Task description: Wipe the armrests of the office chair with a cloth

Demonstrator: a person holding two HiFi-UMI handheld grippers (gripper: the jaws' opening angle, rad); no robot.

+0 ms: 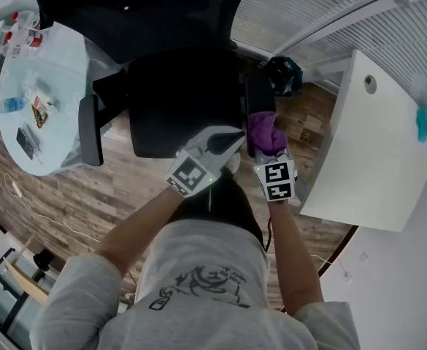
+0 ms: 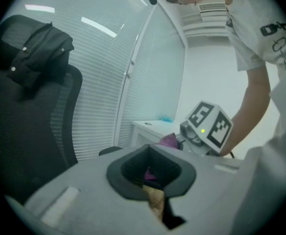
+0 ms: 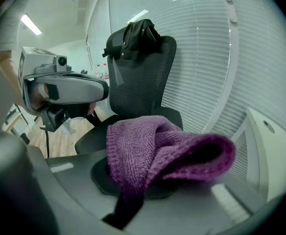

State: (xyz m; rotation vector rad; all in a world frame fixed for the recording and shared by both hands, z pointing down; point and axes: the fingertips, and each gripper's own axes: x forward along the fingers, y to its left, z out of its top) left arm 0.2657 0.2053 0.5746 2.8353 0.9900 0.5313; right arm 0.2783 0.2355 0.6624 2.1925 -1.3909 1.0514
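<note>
A black office chair (image 1: 184, 100) stands below me, with its right armrest (image 1: 259, 97) and left armrest (image 1: 90, 130). My right gripper (image 1: 268, 152) is shut on a purple cloth (image 1: 264, 131), which hangs just at the near end of the right armrest. In the right gripper view the cloth (image 3: 157, 146) bulges out of the jaws of the right gripper (image 3: 133, 190), with the chair (image 3: 138, 77) behind it. My left gripper (image 1: 233, 138) is beside the cloth, over the seat's front right corner. Its jaws look shut and hold nothing (image 2: 152, 180).
A dark garment (image 3: 138, 33) hangs over the chair's headrest. A white desk (image 1: 366, 144) stands close on the right, with a teal item (image 1: 423, 122) on it. A round glass table (image 1: 52, 86) with bottles (image 1: 20, 35) is on the left. Window blinds (image 1: 322, 6) are behind the chair.
</note>
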